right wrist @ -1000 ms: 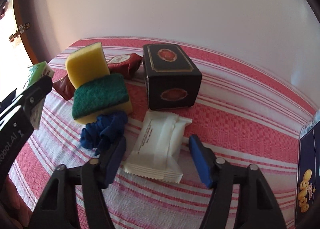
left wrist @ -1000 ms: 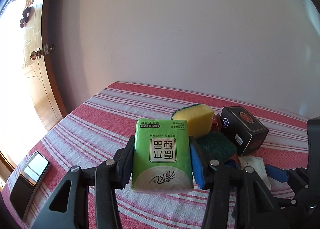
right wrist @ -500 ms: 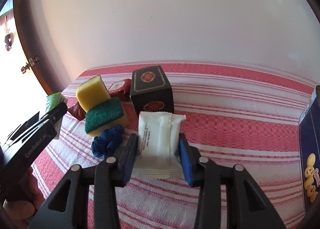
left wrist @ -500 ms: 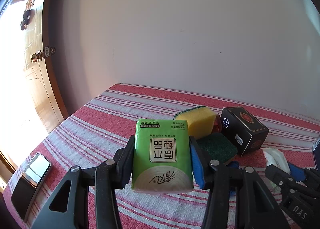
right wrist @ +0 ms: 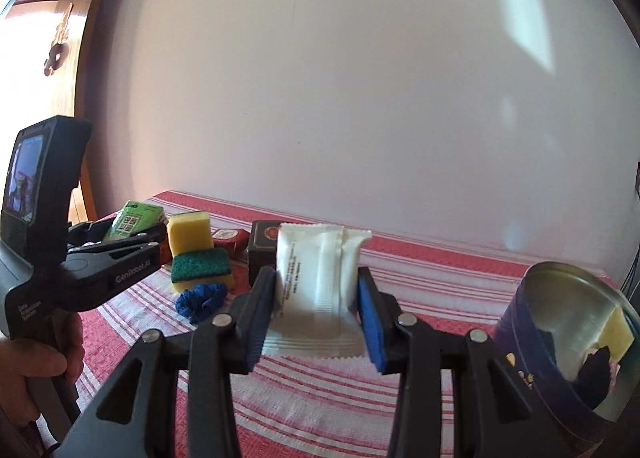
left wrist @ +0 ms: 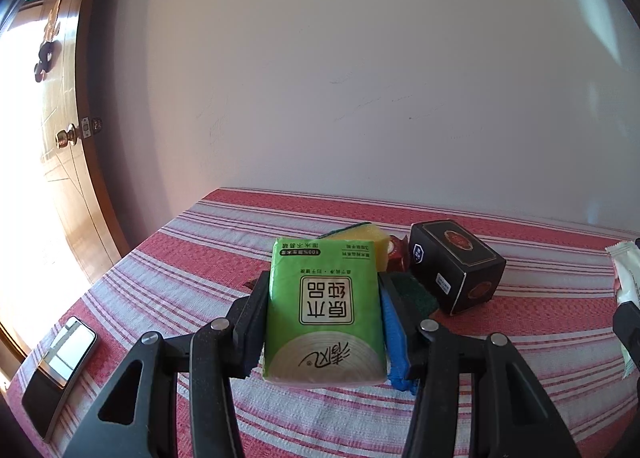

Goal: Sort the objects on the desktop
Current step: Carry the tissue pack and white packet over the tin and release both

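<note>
Carry step. Left gripper (left wrist: 324, 322) clamped on green tissue pack (left wrist: 324, 314), above striped cloth (left wrist: 168, 278). Right gripper (right wrist: 316, 306) clamped on white packet (right wrist: 316, 278), near open tin (right wrist: 560, 354). Next, likely: packet over tin mouth, then release.

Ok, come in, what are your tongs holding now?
Left tongs shut on green tissue pack. Right tongs shut on white packet, off the cloth. Open tin at right, nothing blocking.

Lit by hard daylight from the left, blown out white at the door (left wrist: 60, 162), with soft patches on the wall (right wrist: 360, 78), sharp centres, and edges bowed and vignetted black.
</note>
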